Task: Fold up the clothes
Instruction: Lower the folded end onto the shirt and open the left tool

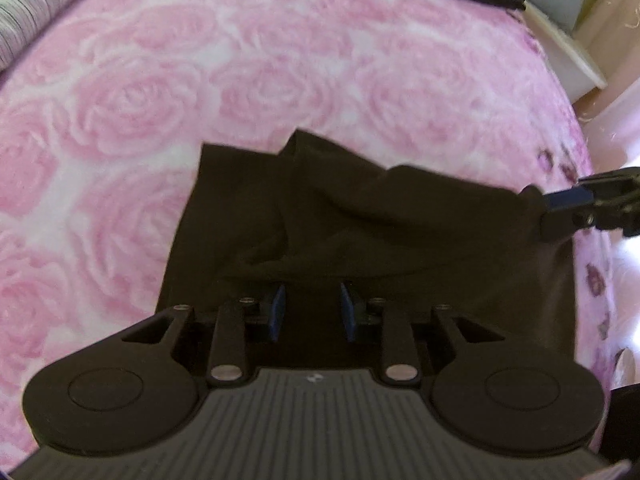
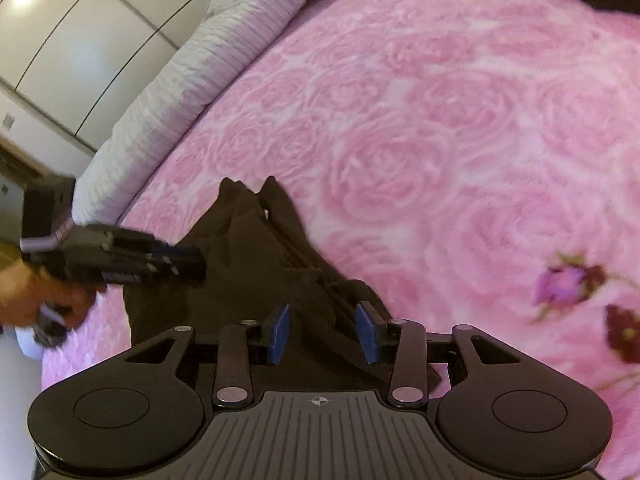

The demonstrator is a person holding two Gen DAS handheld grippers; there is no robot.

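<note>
A dark brown garment (image 1: 360, 216) lay on the near part of a pink rose-patterned bedspread (image 1: 248, 80). It was partly folded, roughly rectangular, its left edge straight and flat. Its far edge rose in a pointed peak, and a thick rumpled fold ran from the middle toward the right edge. In the right wrist view the same garment (image 2: 248, 264) showed layered, overlapping edges on its far side, with two small points sticking up.

Readable text: none.
Left gripper (image 1: 312, 312) housing: small pale mark (too blurred to read).
Right gripper (image 2: 324, 334) housing: crosshair sign, no lettering.
</note>
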